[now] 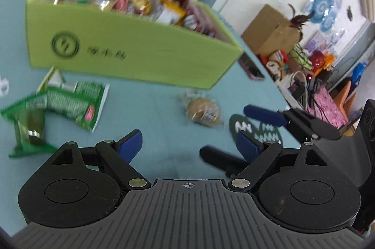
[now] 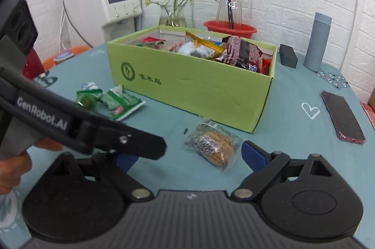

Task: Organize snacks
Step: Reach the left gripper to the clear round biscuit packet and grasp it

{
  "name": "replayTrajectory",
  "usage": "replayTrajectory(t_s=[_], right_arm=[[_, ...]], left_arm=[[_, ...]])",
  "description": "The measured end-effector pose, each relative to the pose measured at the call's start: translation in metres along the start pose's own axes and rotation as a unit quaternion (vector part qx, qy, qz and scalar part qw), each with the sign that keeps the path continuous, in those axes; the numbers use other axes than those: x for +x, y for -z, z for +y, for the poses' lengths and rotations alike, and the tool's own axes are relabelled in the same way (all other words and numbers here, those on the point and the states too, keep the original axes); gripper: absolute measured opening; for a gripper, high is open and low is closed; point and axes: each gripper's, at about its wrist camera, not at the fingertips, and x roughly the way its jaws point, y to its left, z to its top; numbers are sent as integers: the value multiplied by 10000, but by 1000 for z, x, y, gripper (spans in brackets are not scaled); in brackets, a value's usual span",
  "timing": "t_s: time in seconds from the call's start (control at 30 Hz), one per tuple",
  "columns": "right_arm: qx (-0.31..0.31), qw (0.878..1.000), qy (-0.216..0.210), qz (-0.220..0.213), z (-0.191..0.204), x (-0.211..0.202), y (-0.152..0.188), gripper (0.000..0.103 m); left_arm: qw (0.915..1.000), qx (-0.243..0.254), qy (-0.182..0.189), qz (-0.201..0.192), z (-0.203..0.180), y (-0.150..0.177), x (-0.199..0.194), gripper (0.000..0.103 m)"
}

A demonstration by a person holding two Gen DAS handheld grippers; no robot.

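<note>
A lime-green cardboard box (image 2: 187, 89) stands on the teal tablecloth, full of mixed snack packets (image 2: 239, 52). Left of its front lie two green packets (image 2: 119, 101), also in the left wrist view (image 1: 75, 103). A clear-wrapped round cookie (image 2: 213, 145) lies in front of the box. My right gripper (image 2: 189, 156) is open, and the cookie sits just ahead of and between its blue pads, untouched. My left gripper (image 1: 188, 144) is open over bare cloth, with the cookie (image 1: 204, 110) ahead of it. One of its black fingers (image 2: 131, 143) crosses the right wrist view.
A phone (image 2: 342, 115) lies near the table's right edge. Behind the box stand a grey bottle (image 2: 317, 42), a small black box (image 2: 288, 55), a red basin holding a glass jug (image 2: 229, 28) and a vase (image 2: 173, 16). A hand (image 2: 11, 169) shows at the left.
</note>
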Motion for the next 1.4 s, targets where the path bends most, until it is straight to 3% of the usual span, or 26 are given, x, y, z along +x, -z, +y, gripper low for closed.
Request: replayTrajectory(t_s=[0.07, 0.27, 0.4, 0.43, 0.5, 0.57, 1.0, 1.07, 1.23, 1.4], right_arm=[[-150, 9999, -41, 16, -2, 10, -7, 93], [-288, 9989, -320, 209, -19, 46, -16, 93], [-184, 9979, -451, 427, -20, 56, -8, 93], [-148, 9977, -478, 455, -17, 52, -5, 93], [-40, 9972, -569, 485, -7, 42, 2, 94], [-35, 9972, -578, 482, 7, 29, 8, 94], [-90, 9971, -650, 385, 112, -51, 63, 94], [-119, 9964, -722, 427, 117, -60, 71, 93], [101, 9992, -356, 134, 114, -85, 76, 93], [483, 9985, -231, 72, 100, -77, 73, 93]], left_arm=[[9999, -140, -44, 26, 2, -8, 6, 68], [9997, 124, 0, 220, -13, -46, 49, 58], [9984, 269, 26, 496, -18, -46, 75, 38], [9981, 400, -24, 476, -20, -43, 74, 27], [9971, 541, -13, 543, -23, -36, 70, 26], [9964, 569, 98, 626, -23, -28, 63, 15], [9976, 445, 177, 495, -10, 73, -36, 17], [9979, 446, 110, 447, -12, 86, -48, 21], [9989, 463, -76, 7, -18, 90, -71, 58], [9993, 363, -75, -21, -17, 77, -67, 56]])
